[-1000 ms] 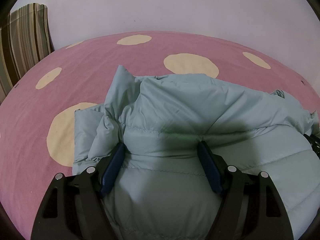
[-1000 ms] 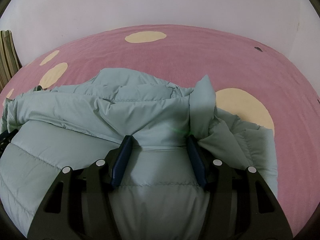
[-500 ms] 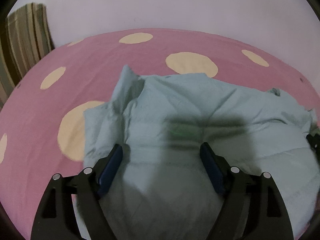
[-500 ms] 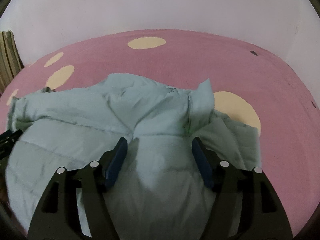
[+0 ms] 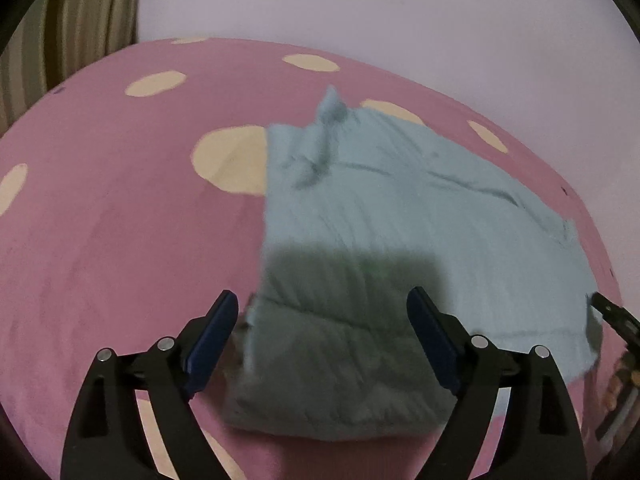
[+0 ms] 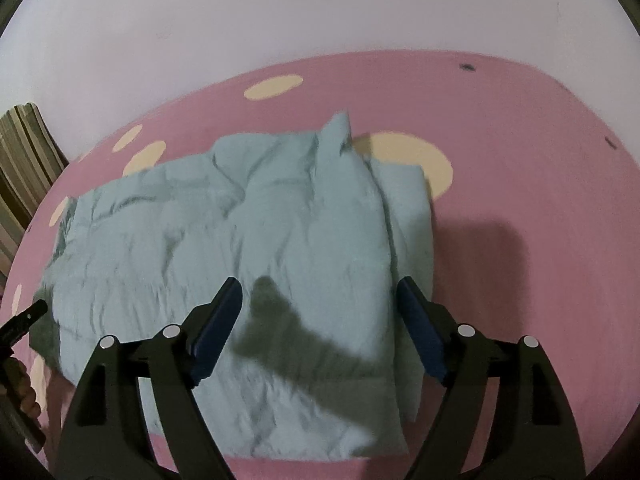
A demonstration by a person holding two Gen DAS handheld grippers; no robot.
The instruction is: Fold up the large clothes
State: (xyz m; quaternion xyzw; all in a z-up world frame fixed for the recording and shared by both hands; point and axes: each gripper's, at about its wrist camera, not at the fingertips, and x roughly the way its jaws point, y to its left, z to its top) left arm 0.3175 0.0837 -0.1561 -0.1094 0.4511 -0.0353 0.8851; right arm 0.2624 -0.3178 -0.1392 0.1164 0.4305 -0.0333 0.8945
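A pale blue-green padded jacket (image 5: 400,216) lies folded in a thick rectangle on the pink bed cover (image 5: 120,200). It also shows in the right wrist view (image 6: 280,240). My left gripper (image 5: 322,314) is open and empty, held above the jacket's near left corner. My right gripper (image 6: 318,300) is open and empty, held above the jacket's near right part. Neither gripper touches the jacket. The jacket's collar sticks up at the far edge (image 6: 336,128).
The pink cover has cream dots (image 5: 232,160) and runs to a pale wall (image 6: 320,8). A striped curtain or cushion (image 5: 80,20) stands at the far left. The other gripper's tip shows at the right edge (image 5: 612,312) and at the left edge (image 6: 24,320).
Both grippers have lifted up and back off the jacket. The jacket now lies flat and folded, no longer bunched between the fingers. The left view has swung left.
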